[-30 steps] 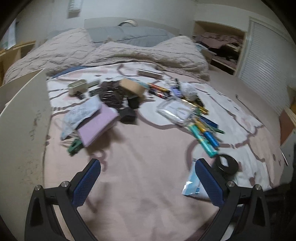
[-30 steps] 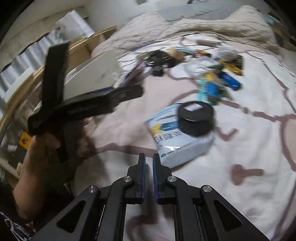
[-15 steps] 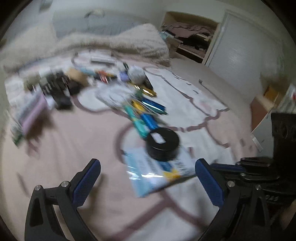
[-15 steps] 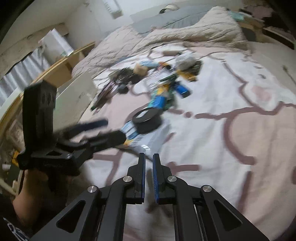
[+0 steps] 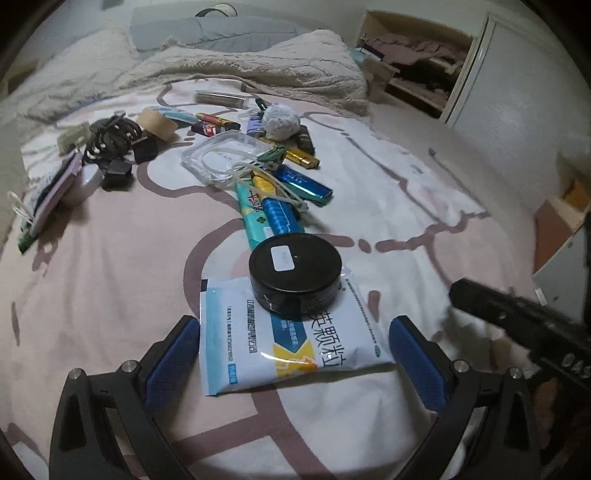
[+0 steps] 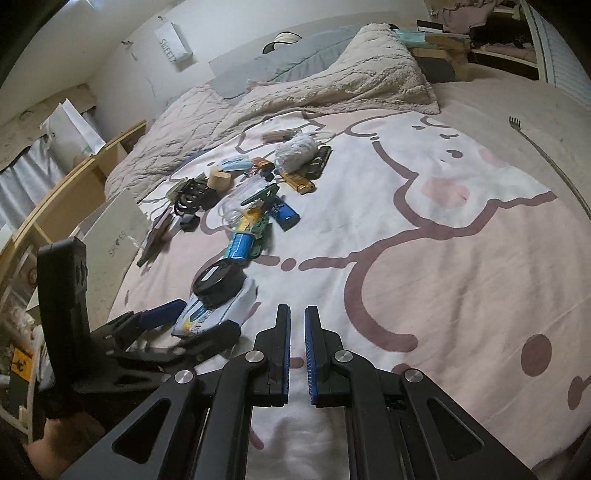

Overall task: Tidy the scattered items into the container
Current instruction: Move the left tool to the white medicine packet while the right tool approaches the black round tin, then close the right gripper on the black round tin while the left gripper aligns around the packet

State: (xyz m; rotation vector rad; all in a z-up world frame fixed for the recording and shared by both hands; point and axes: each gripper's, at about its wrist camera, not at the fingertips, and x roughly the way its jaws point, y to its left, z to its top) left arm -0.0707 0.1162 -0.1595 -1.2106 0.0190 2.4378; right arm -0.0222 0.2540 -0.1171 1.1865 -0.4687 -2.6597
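Observation:
My left gripper [image 5: 295, 354] is open, its blue fingers on either side of a white and blue medicine packet [image 5: 288, 339] lying on the bed. A round black tin [image 5: 294, 272] sits on the packet's far end. Further back lie scattered items: a teal tube [image 5: 253, 214], a blue cylinder [image 5: 281, 216], a clear plastic case [image 5: 225, 155], a tape roll [image 5: 157, 123] and black clips [image 5: 110, 134]. My right gripper [image 6: 297, 343] is shut and empty, low over the sheet to the right of the packet [image 6: 216, 308]. A white box panel [image 6: 110, 230] stands at the bed's left edge.
A beige blanket [image 5: 240, 70] and grey pillows [image 5: 210, 29] fill the head of the bed. A back scratcher [image 6: 546, 155] lies on the right side. Open shelves [image 5: 413, 70] and a white door stand beyond the bed.
My left gripper swung right from the pile and closed in on the packet, which now lies between its fingers. My right gripper drew back and turned right, staying shut.

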